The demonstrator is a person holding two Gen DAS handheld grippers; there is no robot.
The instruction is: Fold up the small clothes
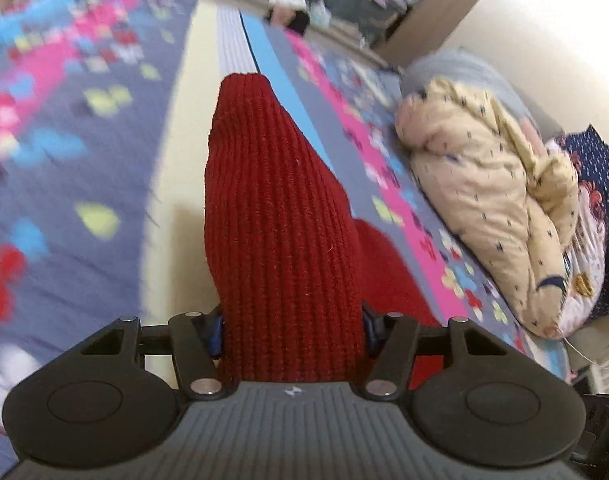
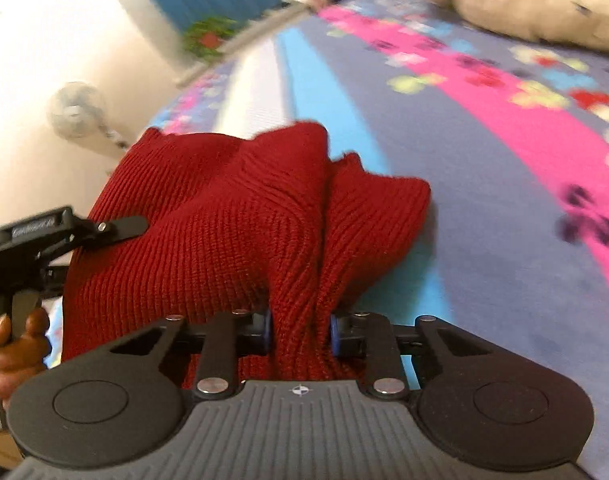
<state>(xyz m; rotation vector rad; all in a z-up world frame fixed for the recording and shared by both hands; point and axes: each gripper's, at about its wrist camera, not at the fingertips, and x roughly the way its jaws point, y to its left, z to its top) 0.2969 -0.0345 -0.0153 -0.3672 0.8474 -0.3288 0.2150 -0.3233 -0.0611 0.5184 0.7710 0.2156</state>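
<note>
Red ribbed knit garment (image 1: pixel 280 224) is pinched between both handheld grippers above a bed covered by a patterned sheet (image 1: pixel 104 168) in purple, pink and blue. At the left gripper (image 1: pixel 292 336), the jaws are clamped on a thick fold of the knit, which rises in a tall ridge straight ahead of the fingers, their blue pads (image 1: pixel 216 336) only just visible at either side of the cloth. The right wrist view shows the right gripper (image 2: pixel 300 334) likewise closed on a bunched section of the same garment (image 2: pixel 224 216), its folds fanning out in front of the jaws and resting partly on the sheet (image 2: pixel 484 184). At the left edge of that view, the left gripper (image 2: pixel 36 240) is seen from the side with the person's left hand (image 2: pixel 16 344) wrapped around its handle. A cream quilted bundle (image 1: pixel 488 200) speckled with dark marks lies on the bed to the right, near a wall, with a navy dotted fabric (image 1: pixel 600 184) beside it. Much of the bedding is blurred.
</note>
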